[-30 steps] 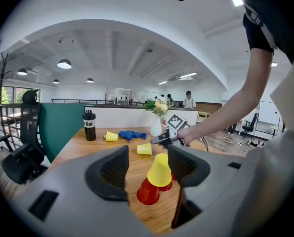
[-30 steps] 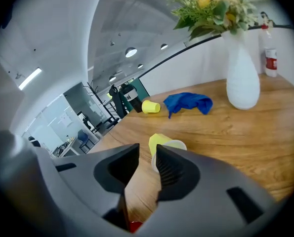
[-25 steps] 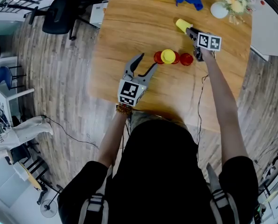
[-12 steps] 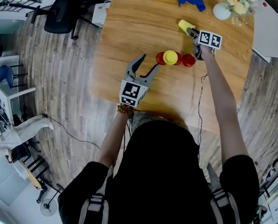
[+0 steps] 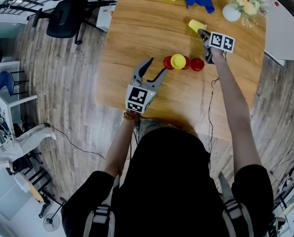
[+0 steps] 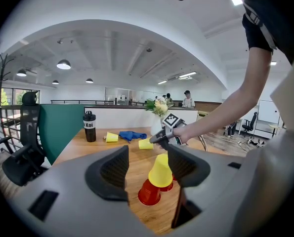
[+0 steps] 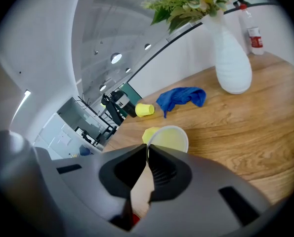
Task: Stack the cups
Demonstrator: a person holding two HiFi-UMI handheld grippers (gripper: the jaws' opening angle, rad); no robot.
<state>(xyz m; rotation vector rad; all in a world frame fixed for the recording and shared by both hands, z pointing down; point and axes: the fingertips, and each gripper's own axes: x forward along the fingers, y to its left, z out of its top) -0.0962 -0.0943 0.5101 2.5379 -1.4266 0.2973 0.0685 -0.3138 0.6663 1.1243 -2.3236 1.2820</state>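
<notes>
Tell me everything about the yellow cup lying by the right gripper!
The yellow cup looks like thin, plain plastic, paler inside, with a narrow rim. It lies on its side on the wooden table, its open mouth facing the right gripper and its base pointing away. The gripper's jaws have just been closing, and they pinch the cup's rim between them. Only the table and that gripper touch it; it sits apart from the other cups.
</notes>
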